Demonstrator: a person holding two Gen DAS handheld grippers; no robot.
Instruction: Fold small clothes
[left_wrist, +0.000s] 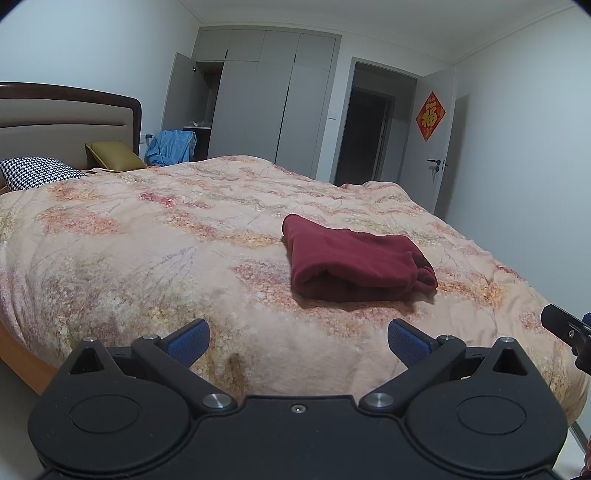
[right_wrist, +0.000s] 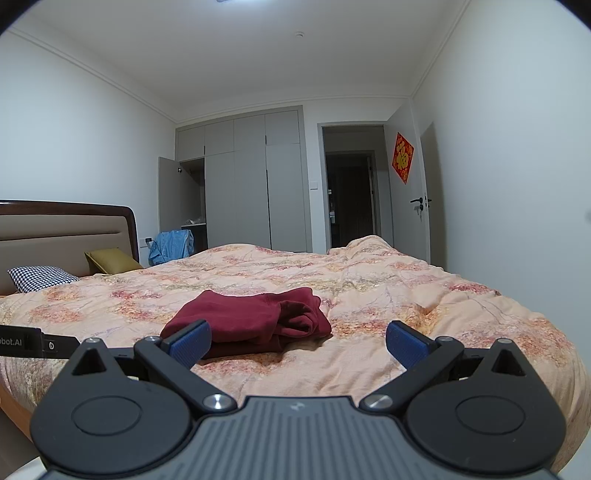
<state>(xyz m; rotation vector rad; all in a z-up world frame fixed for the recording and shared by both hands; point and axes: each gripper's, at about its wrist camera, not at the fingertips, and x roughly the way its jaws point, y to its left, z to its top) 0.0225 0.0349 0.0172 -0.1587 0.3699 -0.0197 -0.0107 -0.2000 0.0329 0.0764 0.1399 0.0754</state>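
A dark red garment (left_wrist: 351, 258) lies folded in a compact bundle on the floral quilt (left_wrist: 147, 258), its rolled edges facing the near side. My left gripper (left_wrist: 298, 341) hovers open over the quilt's near edge, short of the bundle and slightly to its left. In the right wrist view the same garment (right_wrist: 251, 317) lies just beyond my right gripper (right_wrist: 298, 341), which is open and empty; its left pad (right_wrist: 190, 341) overlaps the bundle's near corner in the image. The right gripper's tip (left_wrist: 567, 328) shows at the left view's right edge.
The bed fills the foreground, with a houndstooth pillow (left_wrist: 37, 171) and a mustard cushion (left_wrist: 114, 157) at the headboard. Beyond are a blue garment (left_wrist: 171, 147), grey wardrobes (left_wrist: 266, 107) and an open door (left_wrist: 439, 140). The left gripper's body (right_wrist: 33, 341) pokes in from the left.
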